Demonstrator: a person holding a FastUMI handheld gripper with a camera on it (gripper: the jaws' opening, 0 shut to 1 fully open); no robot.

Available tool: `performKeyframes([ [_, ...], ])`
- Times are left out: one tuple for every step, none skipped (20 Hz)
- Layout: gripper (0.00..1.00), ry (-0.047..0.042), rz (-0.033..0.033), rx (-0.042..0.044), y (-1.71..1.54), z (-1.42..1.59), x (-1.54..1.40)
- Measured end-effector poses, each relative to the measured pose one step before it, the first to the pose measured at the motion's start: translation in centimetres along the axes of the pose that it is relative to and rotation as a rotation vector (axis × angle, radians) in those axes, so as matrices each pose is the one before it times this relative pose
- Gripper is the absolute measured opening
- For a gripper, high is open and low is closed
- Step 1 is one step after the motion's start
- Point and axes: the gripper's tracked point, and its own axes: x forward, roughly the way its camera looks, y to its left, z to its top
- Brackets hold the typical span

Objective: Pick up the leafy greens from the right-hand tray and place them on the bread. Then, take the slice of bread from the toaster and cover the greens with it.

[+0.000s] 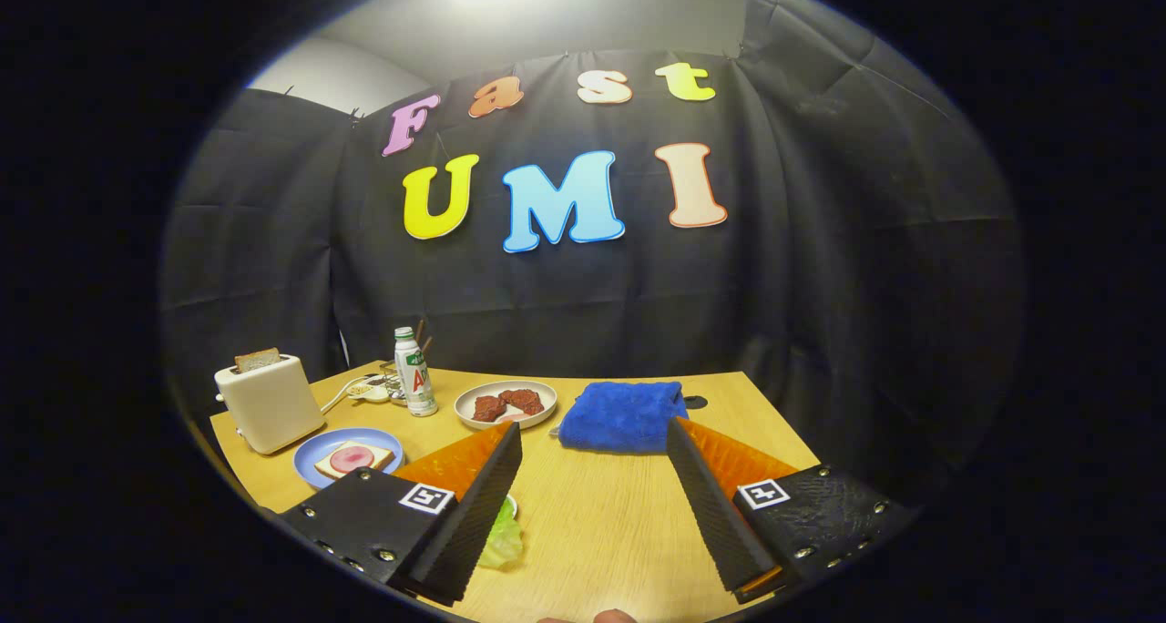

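Gripper [592,454]: fingers spread wide, empty. Leafy greens [501,536]: partly hidden beside its left finger. Beyond the greens: blue plate [314,450] with bread [353,459], toaster [269,400] holding slice [258,360], bottle [414,372], meat plate [506,403], blue towel [622,415]

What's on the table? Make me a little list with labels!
gripper: gripper open, nothing between its fingers
greens: leafy greens peeking out beside the left finger
bread: slice with a pink round on the blue plate
toaster: toaster with bread slice sticking up
other: bottle, plate of red pieces, blue cloth
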Motion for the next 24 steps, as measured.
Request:
performKeyframes([
  [0.98, 0.03412, 0.0062, 0.00422, 0.555, -0.789, 0.074],
  [0.98, 0.03974, 0.0076, 0.00471, 0.508, -0.899, -0.042],
  [0.98, 0.04359, 0.0132, 0.00168, 0.652, -0.843, -0.028],
  [0.98, 0.04557, 0.01378, -0.00056, 0.72, -1.036, -0.025],
  [0.98, 0.03239, 0.01414, -0.00013, 0.57, -0.644, -0.022],
  [0.98, 0.02595, 0.00647, -0.00244, 0.385, -0.33, -0.004],
  [0.98, 0.02201, 0.00057, -0.00646, 0.239, -0.361, 0.048],
  [0.98, 0.01851, -0.00044, -0.0066, 0.272, -0.417, 0.097],
  [0.98, 0.02005, 0.00379, -0.00287, 0.4, -0.35, 0.171],
  [0.98, 0.022, 0.00303, -0.00267, 0.452, -0.505, 0.099],
  [0.98, 0.02682, 0.00584, -0.00529, 0.454, -0.557, 0.185],
  [0.98, 0.03088, 0.009, -0.00453, 0.544, -0.568, 0.117],
  [0.98, 0.02993, 0.00918, -0.00056, 0.398, -0.507, 0.26],
  [0.98, 0.03134, 0.00932, 0.00428, 0.36, -0.463, 0.363],
  [0.98, 0.03357, 0.00918, 0.00604, 0.31, -0.361, 0.353],
  [0.98, 0.02675, 0.00655, 0.00696, 0.206, -0.399, 0.268],
  [0.98, 0.01998, 0.00479, 0.00502, 0.172, -0.113, 0.274],
  [0.98, 0.01758, -0.00259, 0.00659, 0.009, -0.166, 0.256],
  [0.98, 0.01502, 0.00052, 0.00442, 0.114, -0.056, 0.21],
  [0.98, 0.02097, 0.00085, 0.00688, 0.208, -0.298, 0.207],
  [0.97, 0.01748, 0.003, 0.00406, 0.187, -0.237, 0.079],
  [0.98, 0.01085, 0.00114, 0.00623, 0.009, -0.222, 0.222],
  [0.98, 0.01504, 0.00082, -0.0016, 0.026, -0.113, 0.221],
  [0.97, 0.0131, -0.00016, 0.00144, 0.207, -0.254, 0.213],
])
